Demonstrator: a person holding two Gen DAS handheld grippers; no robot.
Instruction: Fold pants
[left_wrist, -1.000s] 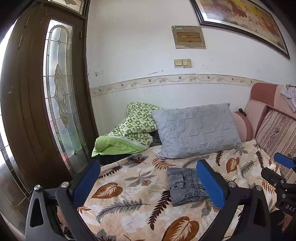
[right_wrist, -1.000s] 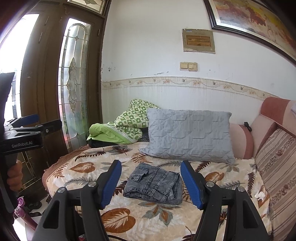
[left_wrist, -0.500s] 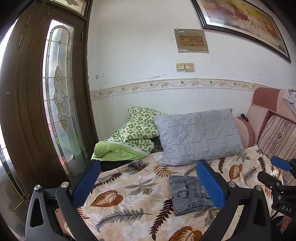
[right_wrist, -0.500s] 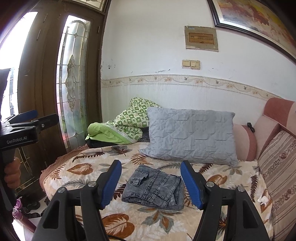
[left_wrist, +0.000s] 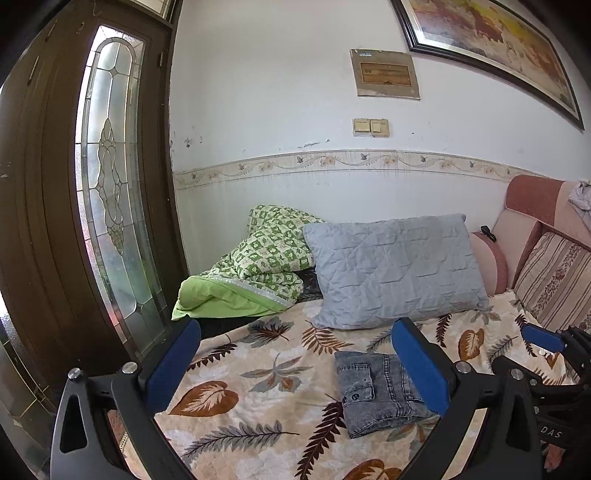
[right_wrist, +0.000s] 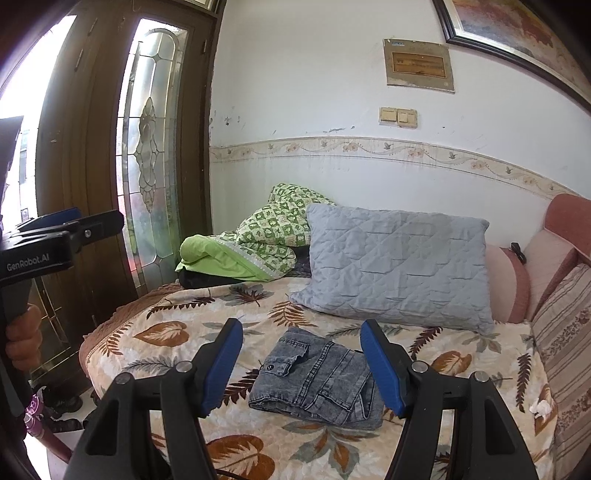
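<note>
The grey denim pants (left_wrist: 373, 391) lie folded into a small rectangle on the leaf-patterned blanket (left_wrist: 266, 373), in front of the grey pillow. They also show in the right wrist view (right_wrist: 317, 376), pocket flap up. My left gripper (left_wrist: 295, 365) is open and empty, held back from the bed, with the pants behind its right finger. My right gripper (right_wrist: 301, 365) is open and empty, held above and short of the pants, framing them between its blue pads. Each gripper shows at the edge of the other's view.
A grey quilted pillow (right_wrist: 395, 266) leans on the wall behind the pants. A green patterned quilt (right_wrist: 255, 243) is bundled at the back left. Striped cushions (right_wrist: 565, 343) and the pink sofa back line the right. A dark door with leaded glass (left_wrist: 110, 206) stands left.
Both grippers have drawn back and up from the bed, still open. The folded pants have not moved.
</note>
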